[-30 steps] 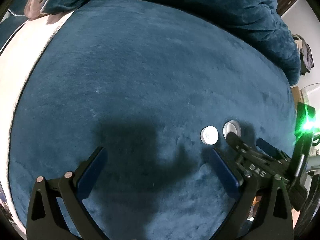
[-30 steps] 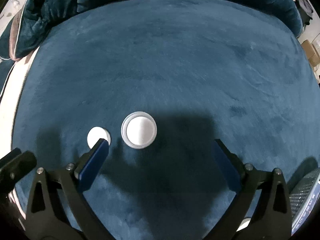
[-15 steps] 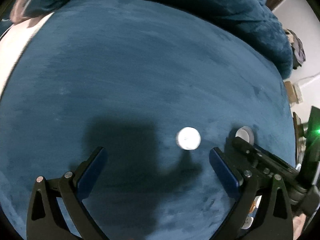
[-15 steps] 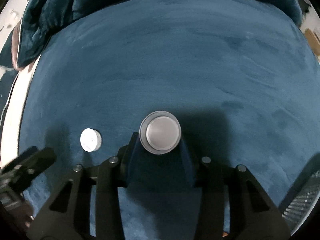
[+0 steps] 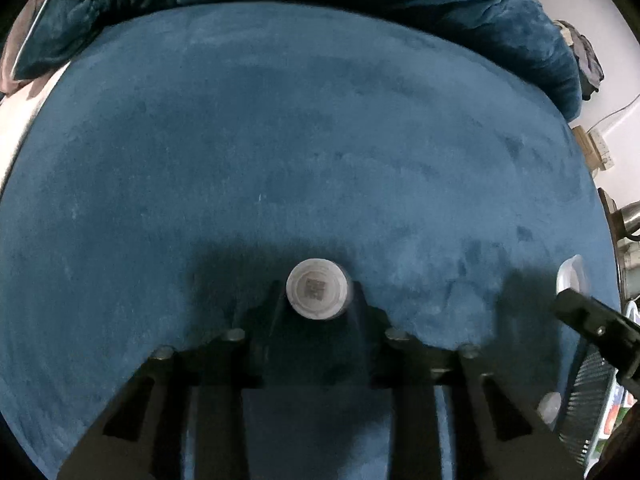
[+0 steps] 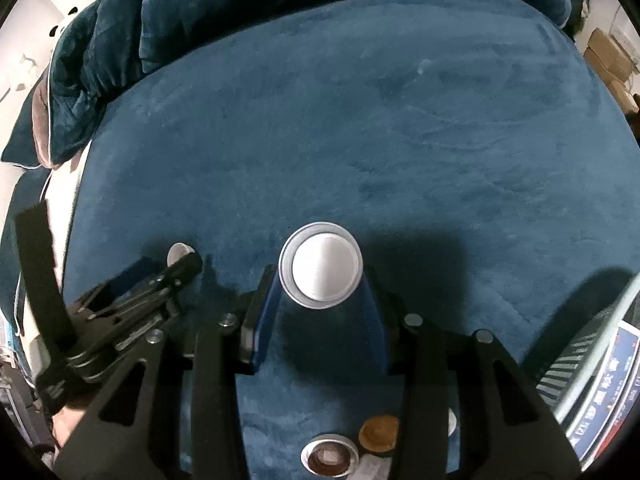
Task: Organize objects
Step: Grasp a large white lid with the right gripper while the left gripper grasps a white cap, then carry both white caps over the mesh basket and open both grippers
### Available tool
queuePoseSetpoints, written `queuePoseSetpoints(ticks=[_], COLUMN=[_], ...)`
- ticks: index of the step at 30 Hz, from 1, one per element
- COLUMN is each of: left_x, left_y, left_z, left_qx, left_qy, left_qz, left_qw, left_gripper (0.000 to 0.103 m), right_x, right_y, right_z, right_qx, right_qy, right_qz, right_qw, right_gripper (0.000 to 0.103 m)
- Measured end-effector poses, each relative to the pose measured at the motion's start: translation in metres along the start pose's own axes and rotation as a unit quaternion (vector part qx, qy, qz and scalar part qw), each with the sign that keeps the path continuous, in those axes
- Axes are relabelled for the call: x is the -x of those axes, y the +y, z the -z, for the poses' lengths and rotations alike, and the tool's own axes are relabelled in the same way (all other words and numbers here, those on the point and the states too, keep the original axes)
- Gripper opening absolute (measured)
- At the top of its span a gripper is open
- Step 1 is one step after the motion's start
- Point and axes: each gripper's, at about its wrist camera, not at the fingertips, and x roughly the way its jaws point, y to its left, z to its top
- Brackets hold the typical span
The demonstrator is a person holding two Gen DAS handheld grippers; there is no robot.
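Observation:
My left gripper (image 5: 318,300) is shut on a small white bottle cap (image 5: 316,289) with a printed code on its face, held over the blue plush bed cover (image 5: 320,152). My right gripper (image 6: 322,280) is shut on a larger round silver-rimmed lid (image 6: 322,266). In the right wrist view the left gripper (image 6: 176,268) shows at the left with the small cap (image 6: 179,252) at its tip. In the left wrist view the larger lid (image 5: 572,274) shows at the right edge above the right gripper's finger (image 5: 592,324).
A rumpled blue duvet (image 6: 280,4) lies along the far side. Near the bottom of the right wrist view sit a silver-rimmed jar (image 6: 330,458) and a brown cap (image 6: 379,432). A fan grille (image 5: 588,404) and cardboard boxes (image 6: 608,60) stand at the right.
Both grippers went from open to shut: the right closed on the larger lid first, then the left closed on the small white cap. Both items now look lifted off the cover.

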Motion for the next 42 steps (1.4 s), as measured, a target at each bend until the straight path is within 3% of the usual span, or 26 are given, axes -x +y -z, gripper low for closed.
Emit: queuePoseSetpoints(ticks=[8, 13, 17, 26, 30, 42], left_x=[0.06, 0.104, 0.133, 0.167, 0.17, 0.186], left_y=[-0.024, -0.052, -0.07, -0.135, -0.166, -0.262], left_z=[-0.001, 0.016, 0.042, 0.065, 0.072, 0.119], left_qx=[-0.026, -0.066, -0.095, -0.152, -0.175, -0.267], left_qy=[-0.036, -0.056, -0.062, -0.073, -0.07, -0.057], left_qz=[0.023, 0.039, 0.057, 0.113, 0.136, 0.201], left_qw=[0.9988, 0.9955, 0.9919, 0.9793, 0.9726, 0.9408], left_gripper=[0.031, 0.031, 0.031, 0.031, 0.031, 0.031], right_x=[0.022, 0.058, 0.091, 0.142, 0.157, 0.197], right_y=[-0.007, -0.017, -0.029, -0.063, -0.085, -0.171], right_z=[-0.002, 0.011, 0.028, 0.062, 0.071, 0.098], right_qx=[-0.023, -0.043, -0.055, -0.095, -0.128, -0.232], right_qy=[-0.017, -0.042, -0.063, -0.096, -0.105, -0.138], right_qz=[-0.006, -0.01, -0.004, 0.02, 0.033, 0.073], right_qw=[1.0, 0.998, 0.996, 0.991, 0.986, 0.96], right_gripper=[0.042, 0.041, 0.042, 0.042, 0.042, 0.042])
